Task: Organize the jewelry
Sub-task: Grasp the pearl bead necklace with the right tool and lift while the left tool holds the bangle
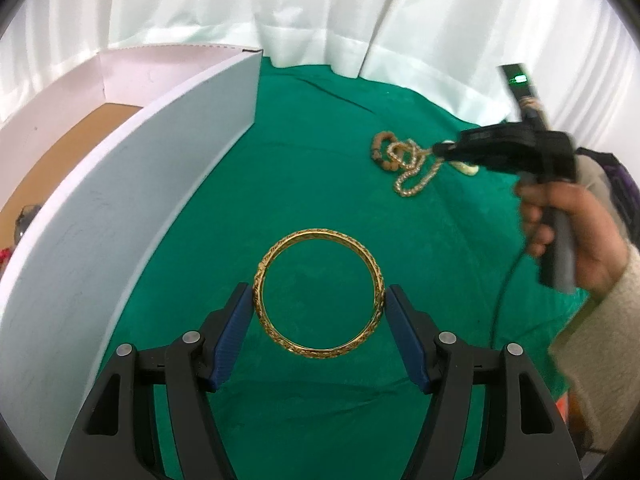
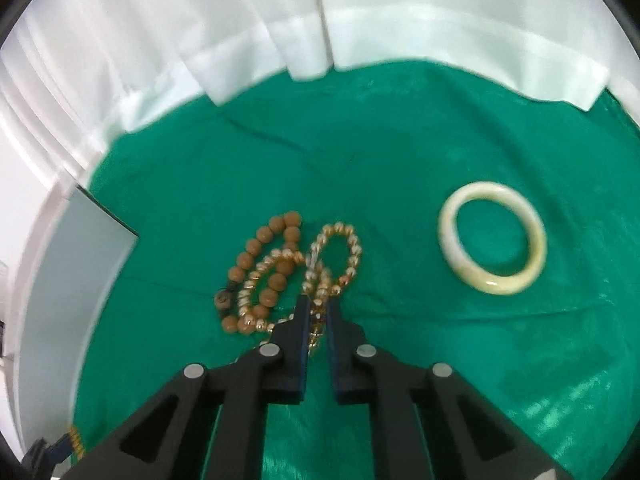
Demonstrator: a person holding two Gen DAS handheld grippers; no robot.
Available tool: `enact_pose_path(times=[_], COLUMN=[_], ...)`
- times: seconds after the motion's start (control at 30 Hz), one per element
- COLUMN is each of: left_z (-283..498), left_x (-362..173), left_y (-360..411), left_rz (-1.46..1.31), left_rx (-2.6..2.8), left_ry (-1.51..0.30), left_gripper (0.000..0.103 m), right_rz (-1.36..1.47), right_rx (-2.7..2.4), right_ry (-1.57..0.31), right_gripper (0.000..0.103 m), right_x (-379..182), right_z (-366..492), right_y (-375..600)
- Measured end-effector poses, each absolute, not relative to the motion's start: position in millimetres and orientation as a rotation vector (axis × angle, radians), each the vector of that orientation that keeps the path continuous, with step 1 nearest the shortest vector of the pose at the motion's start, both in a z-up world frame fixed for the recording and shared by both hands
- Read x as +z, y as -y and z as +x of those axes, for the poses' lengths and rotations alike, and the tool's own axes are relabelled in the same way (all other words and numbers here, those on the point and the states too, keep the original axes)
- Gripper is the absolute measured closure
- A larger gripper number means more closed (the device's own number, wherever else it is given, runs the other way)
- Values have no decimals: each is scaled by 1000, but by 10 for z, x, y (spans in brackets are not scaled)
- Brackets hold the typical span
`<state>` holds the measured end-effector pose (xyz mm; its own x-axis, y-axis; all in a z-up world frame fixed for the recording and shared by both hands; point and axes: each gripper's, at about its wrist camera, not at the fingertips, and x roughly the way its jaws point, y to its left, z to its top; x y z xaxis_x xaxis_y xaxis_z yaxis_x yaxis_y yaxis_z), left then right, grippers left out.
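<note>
The green cloth [image 1: 320,152] covers the work surface. In the left wrist view a white box [image 1: 120,208] stands along its edge from nine to eleven o'clock, tall wall towards the camera, brown floor visible behind.

The left gripper [image 1: 319,300] holds the gold bangle [image 1: 319,294] across its width, one blue pad on each side, the ring lifted off the cloth at centre frame. Grip is on two narrow points of a smooth, hard hoop.

In the right wrist view a cream bangle [image 2: 493,238] lies flat at two o'clock, well apart from the rest and untouched. At centre, a gold bead chain [image 2: 340,256] is looped over a brown bead bracelet [image 2: 264,264]; the two overlap.

The right gripper [image 2: 318,300] is closed on a strand of the gold bead chain, jaws nearly together. In the left view it appears at two o'clock, held by a hand [image 1: 576,224].

Risks, as judged:
- Lifting the chain may drag the brown bracelet with it, since the loops cross.
- The chain is pinched at one strand and may slide out.
- The gold bangle may pivot or slip between the pads, or strike the tall box wall if carried over too low.
</note>
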<state>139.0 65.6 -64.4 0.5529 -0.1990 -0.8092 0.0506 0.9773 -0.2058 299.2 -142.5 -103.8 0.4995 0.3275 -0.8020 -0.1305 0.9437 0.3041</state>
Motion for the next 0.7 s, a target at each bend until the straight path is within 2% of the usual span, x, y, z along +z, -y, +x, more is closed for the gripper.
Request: enact_pose_path(times=[0.37,0.7], left_z=[1342,1166], left_x=[-449,-376], left_y=[-540,-519], left_rz=[-46,22], left_rx=[-42,-12], left_ry=[-921,-902], left_gripper=[34,34], right_rz=[197,173], right_rx=[407,437], right_ry=[-848,-775], right_gripper=[95,95], right_x=[-137,271], right_z=[2430,2049], right_y=[1599,1590])
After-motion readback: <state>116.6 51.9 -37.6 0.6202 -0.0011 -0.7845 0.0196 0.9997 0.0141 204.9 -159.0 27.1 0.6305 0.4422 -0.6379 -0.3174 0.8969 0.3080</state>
